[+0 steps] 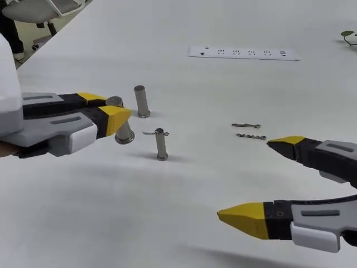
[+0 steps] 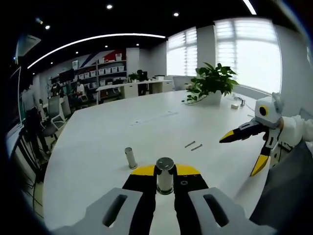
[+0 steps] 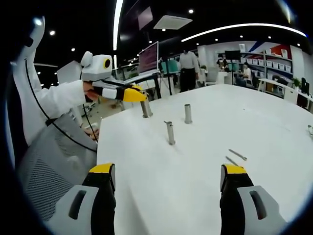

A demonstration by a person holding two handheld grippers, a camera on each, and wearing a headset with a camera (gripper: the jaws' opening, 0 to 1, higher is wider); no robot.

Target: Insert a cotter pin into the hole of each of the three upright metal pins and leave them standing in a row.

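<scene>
Clamping metal pin point(image 1: 125, 134) | left hand-held gripper point(image 1: 116, 109) | right hand-held gripper point(image 1: 244, 178) agape, well apart

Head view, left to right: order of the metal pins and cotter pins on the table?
gripped upright pin, held in the left hand-held gripper → bare upright pin → upright pin with cotter pin fitted → two loose cotter pins lying flat.

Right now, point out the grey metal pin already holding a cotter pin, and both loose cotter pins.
Fitted upright grey metal pin point(image 1: 162, 146): head view, mid-shaft.
Nearer loose thin cotter pin point(image 1: 250, 136): head view, middle.
Farther loose cotter pin point(image 1: 246, 125): head view, middle.
</scene>
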